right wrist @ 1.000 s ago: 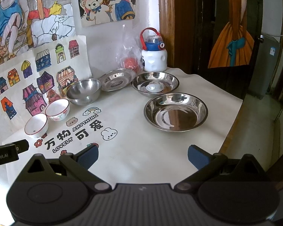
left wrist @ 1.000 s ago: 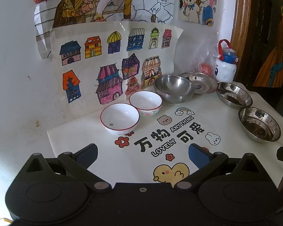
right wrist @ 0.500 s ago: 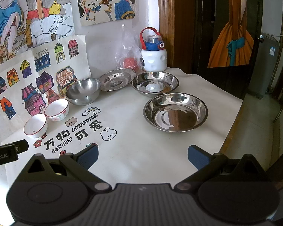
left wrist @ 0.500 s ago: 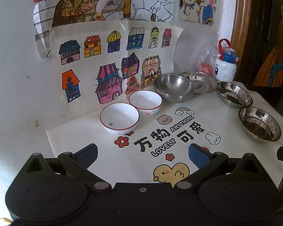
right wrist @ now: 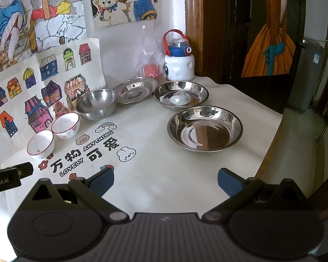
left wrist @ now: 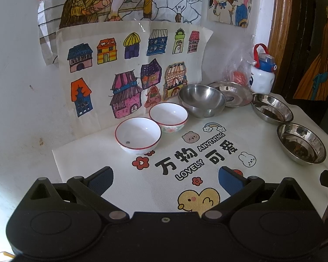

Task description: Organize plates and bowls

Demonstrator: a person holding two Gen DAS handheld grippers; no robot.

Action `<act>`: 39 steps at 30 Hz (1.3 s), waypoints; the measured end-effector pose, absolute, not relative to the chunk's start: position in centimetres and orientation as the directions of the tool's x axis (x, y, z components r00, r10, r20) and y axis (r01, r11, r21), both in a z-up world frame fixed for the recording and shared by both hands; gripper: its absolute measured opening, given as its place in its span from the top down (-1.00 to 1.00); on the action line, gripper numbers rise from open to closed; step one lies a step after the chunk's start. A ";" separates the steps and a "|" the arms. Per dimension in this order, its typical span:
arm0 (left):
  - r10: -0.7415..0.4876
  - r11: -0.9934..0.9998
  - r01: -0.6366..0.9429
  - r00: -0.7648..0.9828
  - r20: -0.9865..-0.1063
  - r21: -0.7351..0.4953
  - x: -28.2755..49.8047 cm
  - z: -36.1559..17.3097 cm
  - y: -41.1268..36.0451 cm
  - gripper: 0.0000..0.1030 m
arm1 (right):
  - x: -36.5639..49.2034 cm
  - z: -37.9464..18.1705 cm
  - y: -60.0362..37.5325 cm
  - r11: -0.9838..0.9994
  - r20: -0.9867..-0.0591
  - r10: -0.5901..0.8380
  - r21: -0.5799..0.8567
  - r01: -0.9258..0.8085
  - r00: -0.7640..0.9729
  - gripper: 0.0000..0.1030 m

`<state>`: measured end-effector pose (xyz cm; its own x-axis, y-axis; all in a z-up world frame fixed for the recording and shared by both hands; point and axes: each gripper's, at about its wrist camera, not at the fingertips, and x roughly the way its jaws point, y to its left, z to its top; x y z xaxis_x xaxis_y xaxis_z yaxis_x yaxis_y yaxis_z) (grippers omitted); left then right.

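Nearly unchanged from a second ago: slight drift of both views only. Left gripper [left wrist: 165, 180] and right gripper [right wrist: 165, 180] hovering above the table [right wrist: 159, 152], fingers spread wide, holding nothing. Two ceramic bowls [left wrist: 137, 138] touching near the wall drawings; steel bowl [left wrist: 202, 100] beside them; three steel plates [right wrist: 204, 128] well apart to the right. Best begun by nesting like with like, gripping rims squarely.

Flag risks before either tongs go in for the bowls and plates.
1. The nearest steel plate sits near the table's right edge; a nudge could send it off.
2. The two ceramic bowls nearly touch; wide-open left tongs may knock one.
3. Shiny curved rims could slip in the pads.
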<state>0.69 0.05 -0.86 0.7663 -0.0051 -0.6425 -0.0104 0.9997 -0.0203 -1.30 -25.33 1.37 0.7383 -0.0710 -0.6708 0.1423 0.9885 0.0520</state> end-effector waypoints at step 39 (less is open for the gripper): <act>0.006 0.999 -0.032 0.712 -0.703 -0.024 3.6 -2.0 -0.9 -0.98 | 2.4 0.3 -27.3 0.994 -0.731 -0.055 0.026 0.109 0.681 -1.00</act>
